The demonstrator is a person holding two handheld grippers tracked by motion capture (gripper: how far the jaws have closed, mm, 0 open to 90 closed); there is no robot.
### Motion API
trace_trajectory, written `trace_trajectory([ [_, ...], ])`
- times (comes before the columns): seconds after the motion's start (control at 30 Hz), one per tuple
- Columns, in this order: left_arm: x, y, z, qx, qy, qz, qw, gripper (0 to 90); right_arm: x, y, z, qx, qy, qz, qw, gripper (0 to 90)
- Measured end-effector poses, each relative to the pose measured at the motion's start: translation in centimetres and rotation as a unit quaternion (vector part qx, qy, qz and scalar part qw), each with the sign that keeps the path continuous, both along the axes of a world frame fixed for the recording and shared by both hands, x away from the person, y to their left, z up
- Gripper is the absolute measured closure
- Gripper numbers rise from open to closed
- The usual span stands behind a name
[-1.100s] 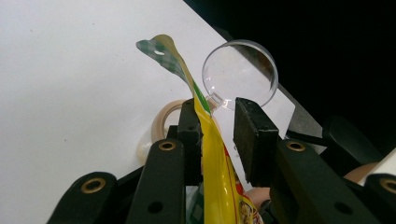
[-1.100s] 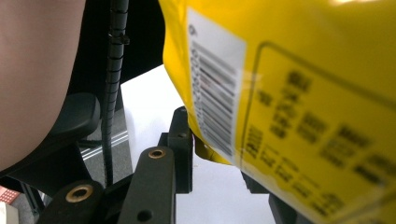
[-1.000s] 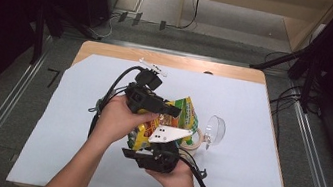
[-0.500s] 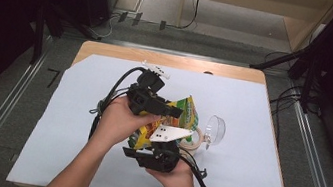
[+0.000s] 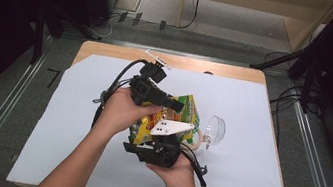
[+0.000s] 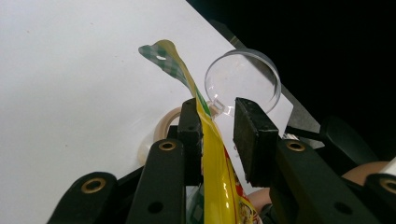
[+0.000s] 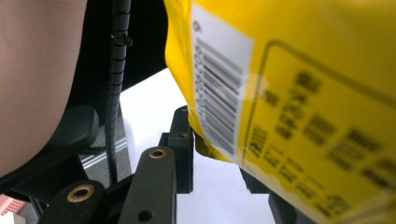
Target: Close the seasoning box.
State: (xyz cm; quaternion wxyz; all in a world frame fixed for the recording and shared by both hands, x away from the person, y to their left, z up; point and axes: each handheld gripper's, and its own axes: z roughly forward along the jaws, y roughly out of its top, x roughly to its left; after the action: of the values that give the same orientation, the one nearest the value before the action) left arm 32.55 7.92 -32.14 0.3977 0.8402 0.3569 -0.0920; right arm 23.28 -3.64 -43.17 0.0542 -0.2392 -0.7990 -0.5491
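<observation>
Paper sheeting [image 5: 258, 108] in white covers the table, and the clear bowl [image 5: 214, 130] lying on its side there is my landmark. The snack bag [image 5: 173, 117] is held up off the sheet just beside that bowl, on the side nearer the person's hands, between the two grippers.

I judge the bag light, soft and crinkly, with a slick film that could slide through the pads. The contents are probably brittle, so I would not squeeze the belly. The flat sealed edges and corners are the places to take hold.

Its long axis runs from the barcode end, low and away from the bowl, to the green checked top seal [image 6: 161, 51], which points up and toward the bowl. The bag stands edge-on in the left gripper view.

A pale ring [image 6: 166, 126] lies on the sheet just beside the bowl, partly behind the jaws.

The left gripper [image 6: 217, 126] has the bag's edge between its jaws. The film lies against one pad and a gap shows before the other, so I read it as not clamped.

The right gripper [image 7: 219, 154] sits at the bag's lower corner, on the far side from the bowl. One pad is hidden behind the bag, so I cannot tell whether it grips.
</observation>
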Motion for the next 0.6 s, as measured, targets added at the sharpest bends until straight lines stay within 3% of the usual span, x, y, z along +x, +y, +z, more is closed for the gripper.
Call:
trace_trajectory([
  [0.17, -0.09, 0.32, -0.47, -0.01, -0.003, 0.005, 0.9999, 72.7, 0.23, 0.07, -0.19, -0.007, 0.0, 0.0, 1.0, 71.3],
  [0.6, -0.6, 0.51, -0.74, -0.009, -0.013, 0.004, 0.9999, 72.7, 0.0, 0.19, -0.64, -0.013, -0.005, 0.006, 0.9999, 71.4],
])
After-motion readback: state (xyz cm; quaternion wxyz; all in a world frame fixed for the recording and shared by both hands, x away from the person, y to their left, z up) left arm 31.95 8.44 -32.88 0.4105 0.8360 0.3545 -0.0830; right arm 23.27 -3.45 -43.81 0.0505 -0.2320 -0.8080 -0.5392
